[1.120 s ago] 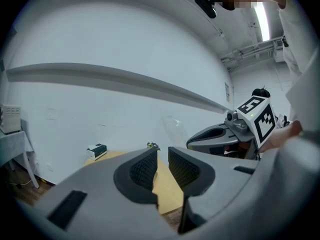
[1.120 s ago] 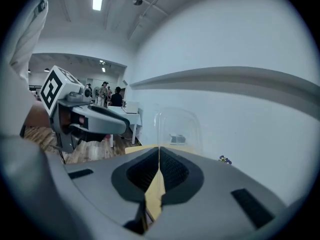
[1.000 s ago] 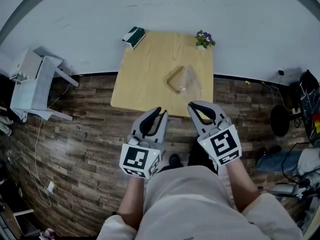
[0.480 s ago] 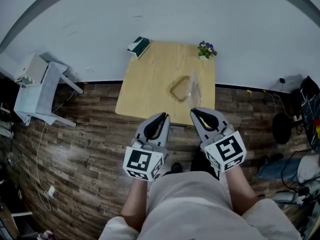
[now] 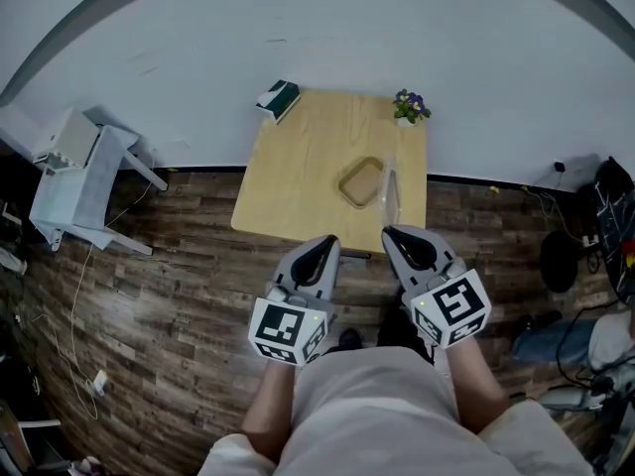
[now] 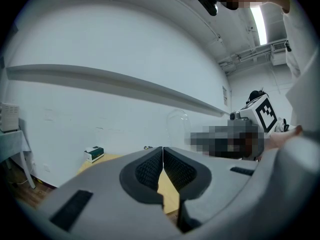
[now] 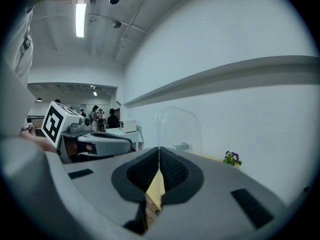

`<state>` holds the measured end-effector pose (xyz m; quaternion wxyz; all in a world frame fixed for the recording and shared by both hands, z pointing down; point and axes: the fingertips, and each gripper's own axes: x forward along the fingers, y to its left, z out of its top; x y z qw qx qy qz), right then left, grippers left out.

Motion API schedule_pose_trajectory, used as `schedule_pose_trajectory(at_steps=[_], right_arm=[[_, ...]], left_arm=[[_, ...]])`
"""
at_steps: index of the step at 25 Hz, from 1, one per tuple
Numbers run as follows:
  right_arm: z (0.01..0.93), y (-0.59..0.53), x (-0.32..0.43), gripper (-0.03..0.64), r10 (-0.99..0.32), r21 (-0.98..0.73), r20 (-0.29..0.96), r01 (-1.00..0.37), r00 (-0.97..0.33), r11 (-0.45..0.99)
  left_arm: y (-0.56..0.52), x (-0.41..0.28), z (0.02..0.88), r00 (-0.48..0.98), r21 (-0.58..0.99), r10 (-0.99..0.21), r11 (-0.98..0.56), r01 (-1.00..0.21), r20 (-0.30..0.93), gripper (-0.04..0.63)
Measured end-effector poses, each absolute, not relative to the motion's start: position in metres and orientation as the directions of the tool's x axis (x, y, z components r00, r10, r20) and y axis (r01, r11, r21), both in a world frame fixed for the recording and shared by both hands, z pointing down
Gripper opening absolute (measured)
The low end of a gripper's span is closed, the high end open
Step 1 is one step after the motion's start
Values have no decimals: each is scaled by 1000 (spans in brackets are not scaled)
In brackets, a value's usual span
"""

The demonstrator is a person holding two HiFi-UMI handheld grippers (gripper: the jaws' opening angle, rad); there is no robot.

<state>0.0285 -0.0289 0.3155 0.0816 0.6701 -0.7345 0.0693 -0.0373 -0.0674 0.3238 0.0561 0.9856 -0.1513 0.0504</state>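
My right gripper (image 5: 402, 238) (image 7: 159, 166) is shut on the thin edge of a clear plastic dome lid (image 7: 177, 126) (image 5: 390, 184), which stands upright ahead of its jaws. The lid hangs over the right side of a wooden table (image 5: 308, 157), beside a shallow tan tray (image 5: 359, 181). My left gripper (image 5: 322, 247) (image 6: 162, 156) is shut with nothing between its pads, held level with the right one short of the table's near edge. In the left gripper view the lid (image 6: 178, 126) shows past the jaws.
A green box (image 5: 277, 98) (image 6: 93, 154) lies at the table's far left corner, a potted purple flower (image 5: 409, 106) (image 7: 231, 157) at the far right. A white side table (image 5: 84, 167) stands left. Cables and gear (image 5: 595, 236) lie on the floor right. A white wall backs the table.
The left gripper's jaws have closed from a small gap to touching. The clear lid has swung upright and rightward, off the tan tray. Both grippers have drifted slightly down the head view.
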Motion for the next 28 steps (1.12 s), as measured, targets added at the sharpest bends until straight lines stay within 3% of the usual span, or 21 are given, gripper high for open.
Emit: schedule_pose_trajectory(at_steps=[28], right_arm=[[316,-9,22,10,-969,-14,221,-994,-112,111]], left_arm=[[-49,-40,321,950,93,-289,-949,-301,120,6]])
